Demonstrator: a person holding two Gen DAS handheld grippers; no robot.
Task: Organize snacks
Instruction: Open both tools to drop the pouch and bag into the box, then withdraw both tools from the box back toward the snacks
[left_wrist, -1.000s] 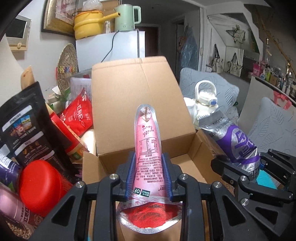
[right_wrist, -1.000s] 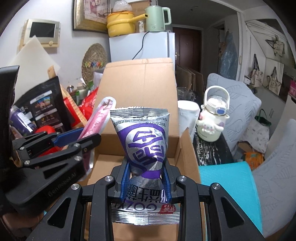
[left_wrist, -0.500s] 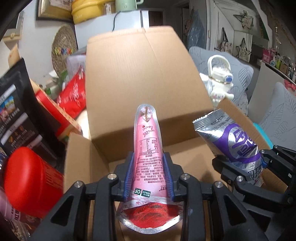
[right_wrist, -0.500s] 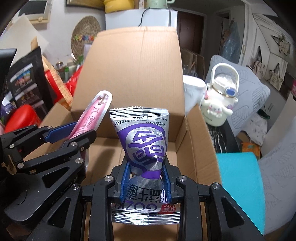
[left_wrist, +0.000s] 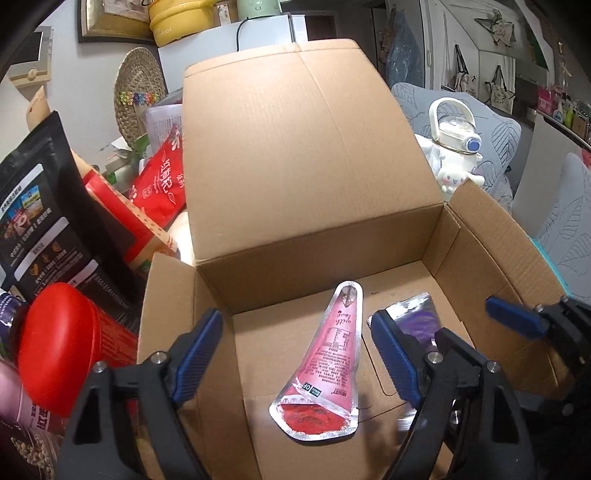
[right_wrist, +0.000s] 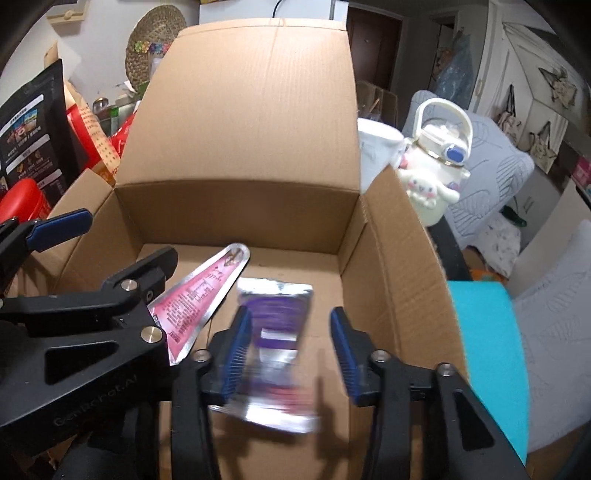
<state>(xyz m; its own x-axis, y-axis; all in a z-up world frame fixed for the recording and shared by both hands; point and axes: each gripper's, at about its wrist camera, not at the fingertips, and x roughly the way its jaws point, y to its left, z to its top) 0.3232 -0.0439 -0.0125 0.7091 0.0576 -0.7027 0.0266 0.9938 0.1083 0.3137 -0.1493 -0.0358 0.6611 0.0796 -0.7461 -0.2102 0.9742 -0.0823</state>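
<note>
With both packets dropped on the cardboard box (left_wrist: 476, 236) floor, pink pouch (left_wrist: 328, 354) lying long-axis near-to-far between opening left gripper (left_wrist: 295, 347) jaws, purple packet (right_wrist: 273, 332) blurred, loose between opening right gripper (right_wrist: 291, 332) jaws, just right.

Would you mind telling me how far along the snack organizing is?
Done: the pink pouch lies on the cardboard box floor. In hand: the right gripper is opening, dropping the purple packet. Left: the red bag and black bag remain outside.
</note>
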